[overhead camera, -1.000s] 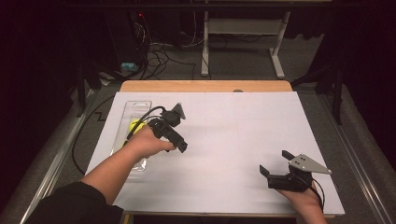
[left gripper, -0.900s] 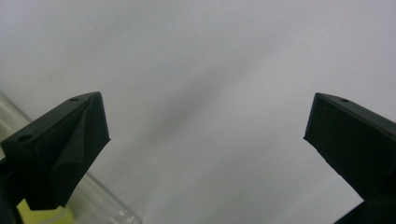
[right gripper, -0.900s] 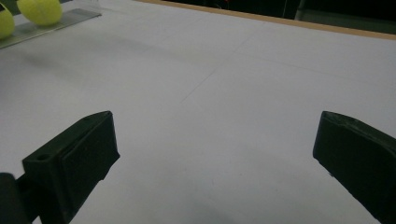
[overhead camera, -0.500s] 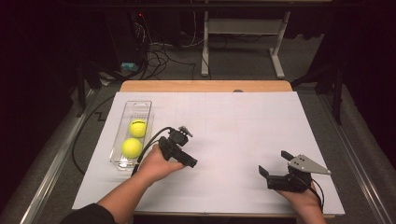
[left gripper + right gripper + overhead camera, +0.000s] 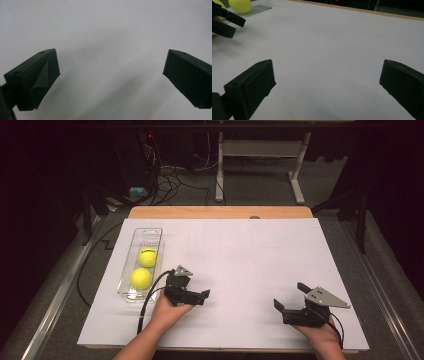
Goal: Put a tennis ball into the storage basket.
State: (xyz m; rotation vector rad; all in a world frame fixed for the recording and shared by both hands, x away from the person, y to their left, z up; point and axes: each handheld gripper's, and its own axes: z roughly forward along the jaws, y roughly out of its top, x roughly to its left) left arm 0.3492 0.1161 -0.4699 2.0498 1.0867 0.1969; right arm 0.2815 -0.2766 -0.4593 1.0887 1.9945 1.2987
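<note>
Two yellow tennis balls lie in a clear plastic tray point(image 5: 156, 231) at the table's left, one farther point(image 5: 147, 257) and one nearer point(image 5: 141, 278). My left gripper point(image 5: 200, 296) rests on the white table just right of the tray's near end. It points right, and its jaws stand open and hold nothing point(image 5: 110, 75). My right gripper point(image 5: 289, 296) sits near the front right edge, open and holding nothing point(image 5: 327, 82). In the right gripper view, the left gripper point(image 5: 225, 21) appears at the far left, with one ball point(image 5: 241, 5) behind it.
White paper point(image 5: 250, 255) covers the table, with a wooden strip point(image 5: 220, 212) along the far edge. A black cable point(image 5: 147, 302) trails from the left gripper. Beyond the table are dark floor, cables and a white stand point(image 5: 260, 150).
The left hand and its gripper drew back from over the tray toward the near edge and to the right, uncovering both balls. The right gripper stayed put.
</note>
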